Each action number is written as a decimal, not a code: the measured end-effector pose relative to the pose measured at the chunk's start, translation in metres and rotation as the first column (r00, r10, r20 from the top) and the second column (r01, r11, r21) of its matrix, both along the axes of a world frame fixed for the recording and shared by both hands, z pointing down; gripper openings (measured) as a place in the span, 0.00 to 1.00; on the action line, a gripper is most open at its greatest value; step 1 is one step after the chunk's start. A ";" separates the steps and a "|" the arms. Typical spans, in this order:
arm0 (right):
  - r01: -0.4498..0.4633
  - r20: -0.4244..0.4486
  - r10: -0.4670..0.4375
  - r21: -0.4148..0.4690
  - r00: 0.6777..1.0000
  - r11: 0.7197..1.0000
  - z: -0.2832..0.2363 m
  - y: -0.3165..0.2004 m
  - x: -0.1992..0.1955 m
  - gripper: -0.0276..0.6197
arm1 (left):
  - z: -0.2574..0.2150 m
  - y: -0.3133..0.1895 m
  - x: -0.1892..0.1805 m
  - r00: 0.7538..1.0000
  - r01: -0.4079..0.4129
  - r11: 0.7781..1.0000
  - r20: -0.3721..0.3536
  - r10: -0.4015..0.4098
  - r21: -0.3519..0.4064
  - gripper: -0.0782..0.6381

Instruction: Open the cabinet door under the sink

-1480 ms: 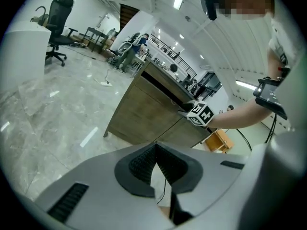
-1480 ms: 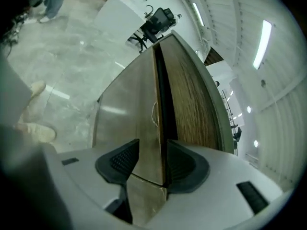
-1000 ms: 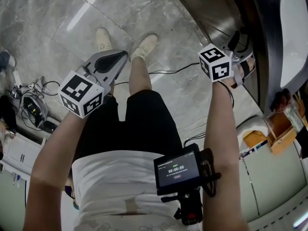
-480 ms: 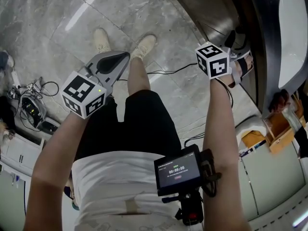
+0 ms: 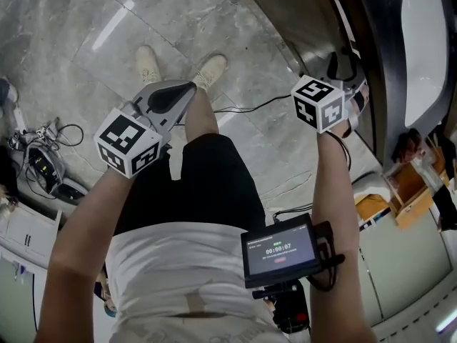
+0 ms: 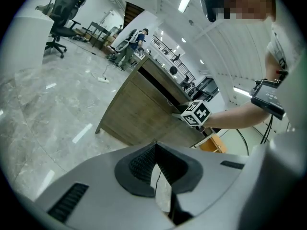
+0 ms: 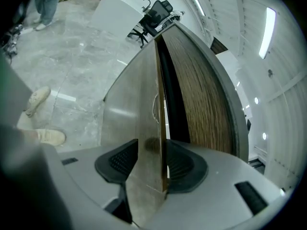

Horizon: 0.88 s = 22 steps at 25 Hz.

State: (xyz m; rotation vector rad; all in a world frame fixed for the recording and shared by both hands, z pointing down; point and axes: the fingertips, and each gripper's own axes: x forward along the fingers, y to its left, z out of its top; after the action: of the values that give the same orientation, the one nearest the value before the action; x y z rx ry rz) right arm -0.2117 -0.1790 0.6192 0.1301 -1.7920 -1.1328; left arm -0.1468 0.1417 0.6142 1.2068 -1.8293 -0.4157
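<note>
The wood-grain cabinet door [image 7: 144, 104] under the white sink [image 5: 421, 48] stands ajar, with a dark gap behind its edge. My right gripper [image 7: 151, 150] straddles that edge. Its jaws are closing, one pad on the door's face and the other behind the edge. In the head view the right gripper [image 5: 348, 77] sits against the cabinet front [image 5: 300, 13] at the upper right. My left gripper [image 5: 187, 89] hangs shut and empty over the floor near the person's knee. From the left gripper [image 6: 154, 150] I see the cabinet [image 6: 139, 109] and the right gripper's marker cube [image 6: 197, 114].
A black cable [image 5: 250, 106] trails over the grey stone floor by the person's shoes [image 5: 208, 70]. Electronics and wires [image 5: 43, 159] lie at the left. A wooden box [image 5: 410, 191] stands at the right. A small screen [image 5: 280, 250] hangs at the person's chest.
The right gripper's cube has turned and tipped slightly at the cabinet edge. The left gripper has stayed shut and nearly still.
</note>
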 end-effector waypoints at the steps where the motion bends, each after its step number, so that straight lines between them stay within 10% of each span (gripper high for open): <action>1: -0.003 -0.003 0.003 -0.020 1.000 1.000 0.000 0.003 0.003 0.32 | 0.000 0.001 0.001 1.000 0.000 1.000 -0.001 0.000 0.001 0.12; 11: -0.054 -0.061 0.040 -0.241 0.997 0.969 -0.007 0.035 0.024 0.20 | -0.002 0.019 0.003 1.000 0.002 1.000 0.018 -0.002 -0.013 0.12; 22: -0.163 -0.192 0.068 -0.536 0.979 0.829 -0.008 0.054 0.029 0.16 | -0.007 0.030 0.008 1.000 0.017 0.999 0.025 -0.016 -0.032 0.12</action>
State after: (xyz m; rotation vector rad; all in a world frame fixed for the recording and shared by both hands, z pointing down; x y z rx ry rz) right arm -0.1832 -0.1247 0.6110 -0.1935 -1.8596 -0.4876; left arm -0.1391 0.1722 0.6068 1.1806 -1.8609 -0.3807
